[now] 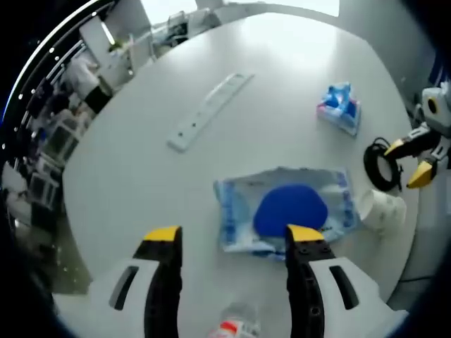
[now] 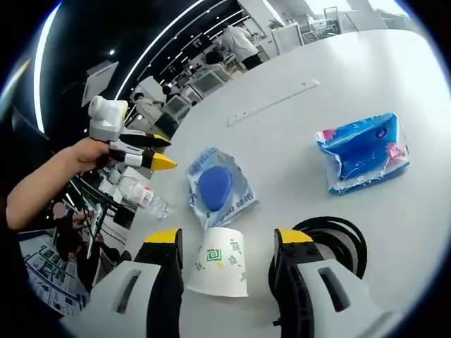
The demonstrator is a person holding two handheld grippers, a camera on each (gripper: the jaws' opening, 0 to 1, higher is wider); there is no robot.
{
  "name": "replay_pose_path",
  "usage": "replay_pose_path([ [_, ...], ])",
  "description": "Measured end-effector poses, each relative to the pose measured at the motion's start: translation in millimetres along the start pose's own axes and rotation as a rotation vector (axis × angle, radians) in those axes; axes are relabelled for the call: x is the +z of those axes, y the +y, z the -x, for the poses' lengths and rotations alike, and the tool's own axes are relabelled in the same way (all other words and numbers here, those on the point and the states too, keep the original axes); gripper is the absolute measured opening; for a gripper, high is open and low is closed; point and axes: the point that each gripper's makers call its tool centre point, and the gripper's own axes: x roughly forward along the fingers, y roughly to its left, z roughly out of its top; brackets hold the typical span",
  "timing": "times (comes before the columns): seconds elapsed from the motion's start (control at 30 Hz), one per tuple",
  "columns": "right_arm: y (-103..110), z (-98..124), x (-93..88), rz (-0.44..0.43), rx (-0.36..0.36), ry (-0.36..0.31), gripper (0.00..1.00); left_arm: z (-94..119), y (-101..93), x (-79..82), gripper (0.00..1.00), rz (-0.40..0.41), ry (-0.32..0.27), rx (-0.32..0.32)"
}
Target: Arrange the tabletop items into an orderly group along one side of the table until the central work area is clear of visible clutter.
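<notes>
Paper cup straight ahead of the right gripper, between its spread jaws

The right gripper (image 2: 225, 243) is released and grips nothing; the paper cup (image 2: 220, 271) lies on its side, long axis along the jaws, with the cable coil (image 2: 331, 239) just right and the wipes pack (image 2: 217, 184) just beyond. The left gripper (image 1: 232, 236), also released, sits near the wipes pack, so the right is nearer the cup

office desks (image 2: 184, 90); standing person (image 2: 243, 44) beyond
</notes>
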Motion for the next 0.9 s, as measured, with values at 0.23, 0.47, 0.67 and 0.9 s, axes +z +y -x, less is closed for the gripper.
replay_pose_path([
  [0.23,-0.1,-12.0,-1.3,-0.053,0.003,-0.005,0.47,-17.7,0.5,-10.8,0.52,-0.006,0.063,-0.018],
  [0.47,4.0,-26.3,-1.7,-0.072,0.005,0.000,0.45,-28.6,4.4,-21.7,0.49,0.006,0.125,-0.046],
  [0.67,0.8,-36.0,3.0,-0.099,-0.002,0.002,0.42,-34.6,7.2,-24.7,0.43,0.037,0.152,-0.075],
  [0.9,-10.0,-44.6,-3.5,-0.117,-0.030,0.032,0.40,-46.0,7.2,-42.7,0.38,0.041,0.214,-0.089],
])
